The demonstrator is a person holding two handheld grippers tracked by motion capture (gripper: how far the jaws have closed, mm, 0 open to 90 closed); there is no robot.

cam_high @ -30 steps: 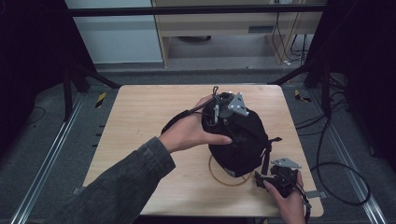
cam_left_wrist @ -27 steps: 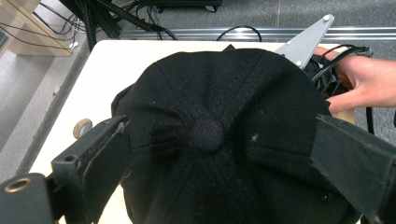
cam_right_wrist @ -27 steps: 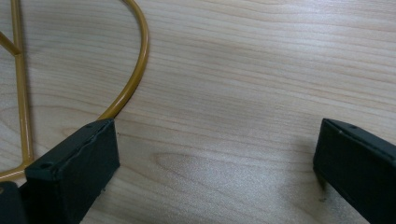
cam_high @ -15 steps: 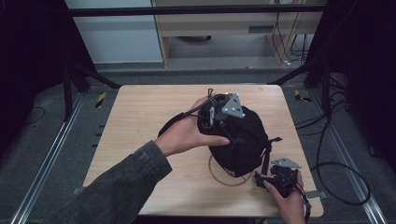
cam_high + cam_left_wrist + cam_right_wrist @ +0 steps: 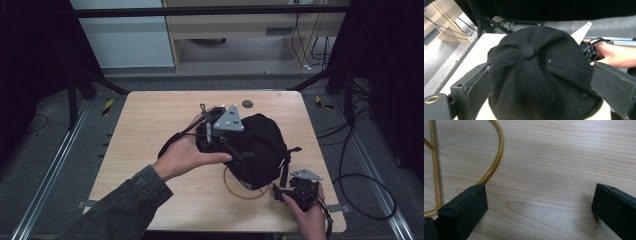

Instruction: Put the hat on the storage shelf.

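A black cap sits on a stand with a golden wire ring as its base, on the wooden table. My left gripper, held in a hand, is at the cap's left side. In the left gripper view the cap lies between the wide-apart jaws of the left gripper, which is open. My right gripper rests low near the table's front right edge, beside the ring. In its own view the right gripper is open over bare wood, with the ring at its left jaw.
A small dark disc lies near the table's far edge. The other hand and a grey plate show behind the cap. Metal rails, tripod legs and cables surround the table on the floor.
My left gripper has shifted left and a little nearer over the cap. The right gripper has stayed where it was.
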